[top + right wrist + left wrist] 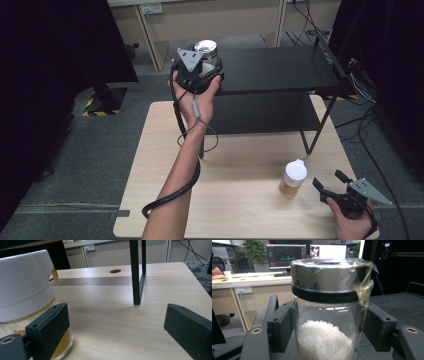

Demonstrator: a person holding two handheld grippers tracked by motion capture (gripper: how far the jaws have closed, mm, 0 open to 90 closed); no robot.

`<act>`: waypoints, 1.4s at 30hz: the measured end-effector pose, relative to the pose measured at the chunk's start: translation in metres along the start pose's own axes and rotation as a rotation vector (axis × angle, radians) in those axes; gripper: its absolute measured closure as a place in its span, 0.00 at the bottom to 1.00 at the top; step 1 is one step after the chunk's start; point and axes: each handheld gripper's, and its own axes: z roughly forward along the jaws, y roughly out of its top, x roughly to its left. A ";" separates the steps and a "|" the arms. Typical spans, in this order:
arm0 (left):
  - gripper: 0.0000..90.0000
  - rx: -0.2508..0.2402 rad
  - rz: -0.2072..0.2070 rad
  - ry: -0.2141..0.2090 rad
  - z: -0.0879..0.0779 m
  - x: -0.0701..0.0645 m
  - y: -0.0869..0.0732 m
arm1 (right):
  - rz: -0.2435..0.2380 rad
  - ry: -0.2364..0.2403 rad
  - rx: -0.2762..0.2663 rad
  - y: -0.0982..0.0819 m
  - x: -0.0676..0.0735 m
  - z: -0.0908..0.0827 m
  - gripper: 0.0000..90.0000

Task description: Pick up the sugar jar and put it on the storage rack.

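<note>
High view: wooden table [165,150] carries a black two-level shelf [280,70] at its far side. The left gripper [204,62] is raised at the near-left corner of the shelf top, clamped on a glass jar [207,52] with a metal lid; the jar stands upright, long axis vertical. Left gripper view: both jaws press the jar [325,322] walls below the lid [327,277], white crystals inside, dark shelf surface runs away behind it. Whether the jar base rests on the shelf or hangs just above it, cannot tell. Free shelf top stretches to the right, plenty of room; the left edge is close, so drift that way risks an overhang. The right gripper [330,187] sits low at the near-right table corner, jaws apart, holding nothing. A white-capped jar [293,177] with amber contents stands just to its left, upright. Right gripper view: that jar [25,297] is beside one jaw, not between them. Shelf leg [137,272] stands ahead, open table between.
</note>
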 end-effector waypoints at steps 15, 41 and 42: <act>0.10 -0.047 0.013 -0.007 -0.005 -0.002 -0.007 | -0.003 0.001 0.001 0.000 0.000 0.000 0.07; 0.03 -0.167 0.084 -0.067 -0.048 -0.001 -0.048 | -0.003 -0.001 -0.002 0.000 0.000 0.000 0.07; 0.03 -0.168 0.087 -0.068 -0.049 -0.001 -0.050 | -0.004 -0.001 -0.002 0.000 0.001 0.000 0.07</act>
